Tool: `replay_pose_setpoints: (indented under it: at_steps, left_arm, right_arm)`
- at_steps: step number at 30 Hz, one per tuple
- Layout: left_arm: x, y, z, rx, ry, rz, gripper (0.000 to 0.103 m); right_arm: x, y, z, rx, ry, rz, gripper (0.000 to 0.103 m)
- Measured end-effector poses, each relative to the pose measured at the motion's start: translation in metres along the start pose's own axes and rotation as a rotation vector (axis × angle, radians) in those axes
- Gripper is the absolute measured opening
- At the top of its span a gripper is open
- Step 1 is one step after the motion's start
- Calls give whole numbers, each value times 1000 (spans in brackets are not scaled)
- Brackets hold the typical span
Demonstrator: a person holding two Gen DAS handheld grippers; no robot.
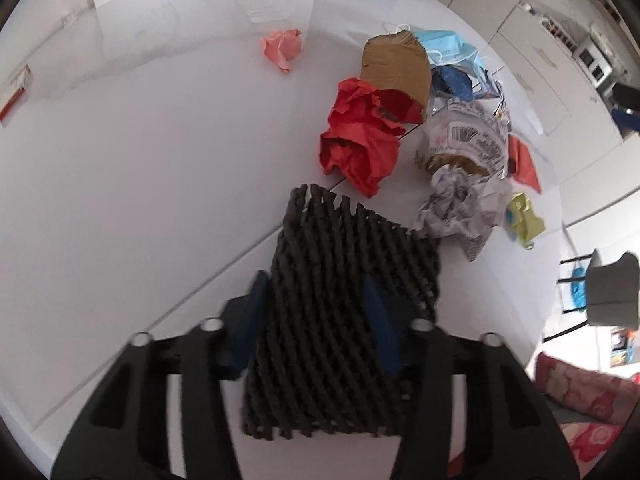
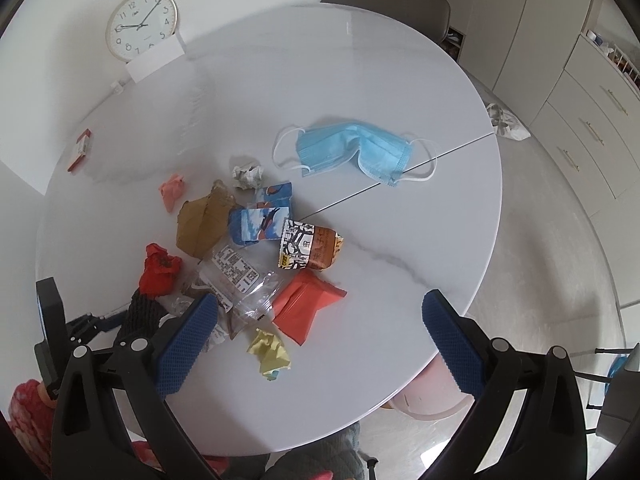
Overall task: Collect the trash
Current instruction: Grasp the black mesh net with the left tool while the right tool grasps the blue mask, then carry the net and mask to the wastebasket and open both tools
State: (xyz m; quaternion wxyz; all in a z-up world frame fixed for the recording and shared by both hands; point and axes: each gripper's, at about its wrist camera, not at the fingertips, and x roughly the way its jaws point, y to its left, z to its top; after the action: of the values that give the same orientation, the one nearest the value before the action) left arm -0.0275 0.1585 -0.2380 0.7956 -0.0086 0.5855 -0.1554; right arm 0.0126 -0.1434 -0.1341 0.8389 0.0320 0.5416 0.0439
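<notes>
Left gripper clamps a black foam net sleeve; right gripper hangs wide open and empty over the white round table

In the left wrist view the sleeve fills the centre, a blue pad pressed on either side, with the crumpled red paper just beyond at 12 o'clock, brown paper behind that, a pink paper ball apart at 11 o'clock and a crumpled printed wrapper at 2 o'clock; in the right wrist view the litter heap lies at 9 to 10 o'clock, a clear plastic wrapper touching the orange-red packet, a yellow paper ball nearest, and the blue face mask well apart at 12 o'clock
</notes>
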Motion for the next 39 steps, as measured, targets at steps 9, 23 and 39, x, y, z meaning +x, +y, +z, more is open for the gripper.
replay_pose_setpoints:
  at_steps: [9,23,39]
  left_arm:
    - [-25,-3,0,-96,-70,30,15]
    - [-118,-4,14,-135,-232,93,15]
    - [-124,-184,86,320,-284,-159,15]
  right_arm:
    - [56,-22,56,17,-1,2,101]
    - [192,-47,139,145,98,-5,19]
    - [4,-171,3,366,-156,119,13]
